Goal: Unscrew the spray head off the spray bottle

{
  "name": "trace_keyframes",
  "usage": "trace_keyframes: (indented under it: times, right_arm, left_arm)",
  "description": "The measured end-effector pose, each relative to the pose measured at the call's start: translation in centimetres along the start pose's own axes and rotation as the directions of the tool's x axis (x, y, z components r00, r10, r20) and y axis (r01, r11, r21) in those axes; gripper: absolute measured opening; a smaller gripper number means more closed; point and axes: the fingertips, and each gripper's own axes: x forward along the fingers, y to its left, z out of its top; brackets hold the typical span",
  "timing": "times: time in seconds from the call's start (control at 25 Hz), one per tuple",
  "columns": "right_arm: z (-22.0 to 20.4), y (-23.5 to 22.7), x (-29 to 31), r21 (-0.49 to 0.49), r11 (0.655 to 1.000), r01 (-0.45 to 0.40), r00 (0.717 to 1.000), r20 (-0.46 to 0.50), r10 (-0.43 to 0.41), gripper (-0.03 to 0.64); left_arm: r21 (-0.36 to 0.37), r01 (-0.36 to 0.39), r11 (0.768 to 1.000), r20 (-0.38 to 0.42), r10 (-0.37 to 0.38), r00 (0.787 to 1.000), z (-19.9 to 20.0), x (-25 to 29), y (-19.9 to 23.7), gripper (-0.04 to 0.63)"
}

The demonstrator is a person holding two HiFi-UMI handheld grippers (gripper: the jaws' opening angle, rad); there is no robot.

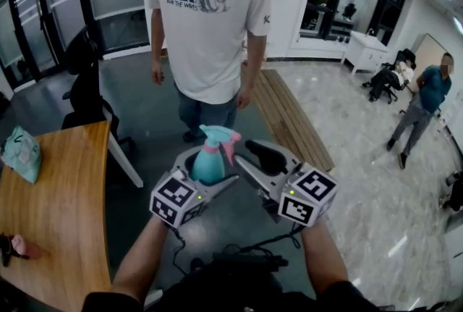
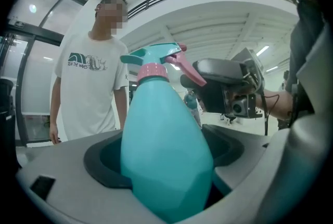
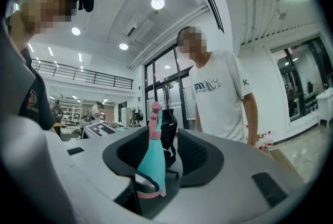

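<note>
The left gripper (image 1: 208, 171) is clamped round the belly of the teal plastic spray bottle (image 2: 166, 155), holding it upright in mid-air. The bottle's teal spray head with its pink trigger (image 1: 218, 135) is not yet off. The right gripper (image 1: 244, 157), jaws apart, sits just beside that head, though I cannot tell whether a pad touches the trigger. The step in hand looks like the approach. Next, the right jaws would need to close on the head near the bottle's pink collar (image 2: 153, 69) and twist.

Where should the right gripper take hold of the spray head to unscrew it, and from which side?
Probably the pink collar under the spray head: it is round and joins the spray bottle at its neck. Come from the person's right, jaws open below the pink trigger, since the left gripper clamps the body.
</note>
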Motion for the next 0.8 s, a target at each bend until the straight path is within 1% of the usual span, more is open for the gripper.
trace_keyframes:
  times: [0.12,0.24,0.32,0.4,0.48,0.6,0.8]
  right_arm:
    - [0.5,-0.3,-0.7,0.002,1.000,0.008,1.000,0.014,-0.008,0.179]
    - [1.6,1.7,-0.8,-0.011,0.999,-0.052,0.998,0.034,0.052,0.178]
    - [1.7,3.5,-0.2,-0.024,0.994,-0.102,0.994,0.021,0.103,0.178]
    - [1.1,4.6,0.6,-0.024,0.991,-0.129,0.992,-0.009,0.129,0.178]
    - [0.4,4.8,1.2,-0.020,0.993,-0.118,0.992,-0.037,0.117,0.178]
    - [-0.2,4.2,1.7,-0.022,0.998,-0.063,0.996,-0.069,0.062,0.178]
    - [0.0,3.3,2.3,-0.023,1.000,0.008,0.997,-0.075,-0.009,0.178]
  left_arm:
    - [0.000,-0.018,1.000,-0.011,0.018,1.000,-0.1,0.1,0.3,0.425]
    - [0.016,-0.064,0.998,-0.031,0.065,0.997,-0.3,0.5,1.0,0.425]
    - [0.026,-0.090,0.996,-0.041,0.091,0.995,-0.5,0.6,1.2,0.425]
    - [0.035,-0.111,0.993,-0.044,0.113,0.993,-0.5,0.6,1.3,0.425]
    - [0.047,-0.135,0.990,-0.041,0.137,0.990,-0.3,0.6,1.3,0.425]
    - [0.062,-0.160,0.985,-0.021,0.161,0.987,0.2,0.5,1.2,0.425]
    - [0.068,-0.151,0.986,0.020,0.150,0.988,1.3,0.4,0.5,0.425]
